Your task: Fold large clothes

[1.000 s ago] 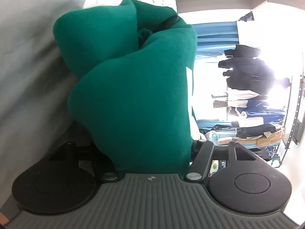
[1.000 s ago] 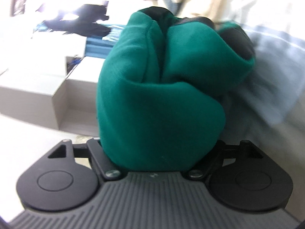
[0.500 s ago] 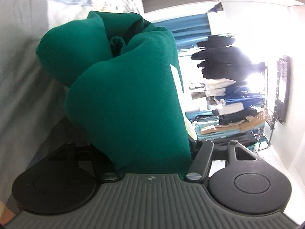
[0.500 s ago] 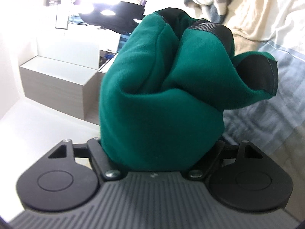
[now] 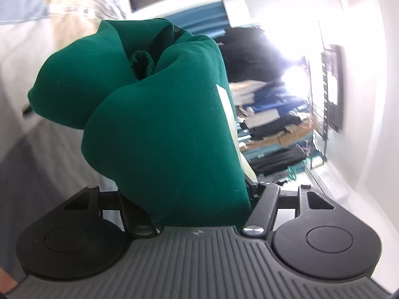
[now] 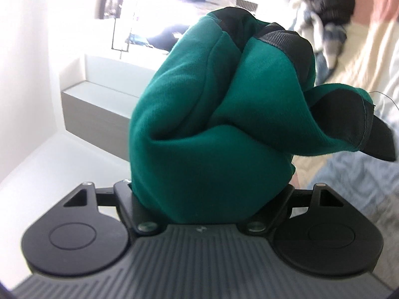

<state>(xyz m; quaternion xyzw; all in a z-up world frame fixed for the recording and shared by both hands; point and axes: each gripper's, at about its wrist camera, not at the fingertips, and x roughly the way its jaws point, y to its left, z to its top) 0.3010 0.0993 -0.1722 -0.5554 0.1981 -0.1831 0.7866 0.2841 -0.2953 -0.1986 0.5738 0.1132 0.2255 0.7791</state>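
Both tongs clamped on thick bunches of one green garment [image 5: 162, 124], left tongs [image 5: 189, 194] and right tongs [image 6: 209, 189] alike, cloth bulging straight ahead of each, lifted off the bed [image 6: 361, 179], neither hand nearer, span between hidden.

left gripper [image 5: 197, 114] | ribbed grey body, black round discs, silver screws | right gripper [image 6: 212, 114] alike

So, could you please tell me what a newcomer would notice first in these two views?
A thick wad of green garment fills the middle of each wrist view, bunched between the fingers of the left gripper and the right gripper. In the right view, black trim edges its folds.
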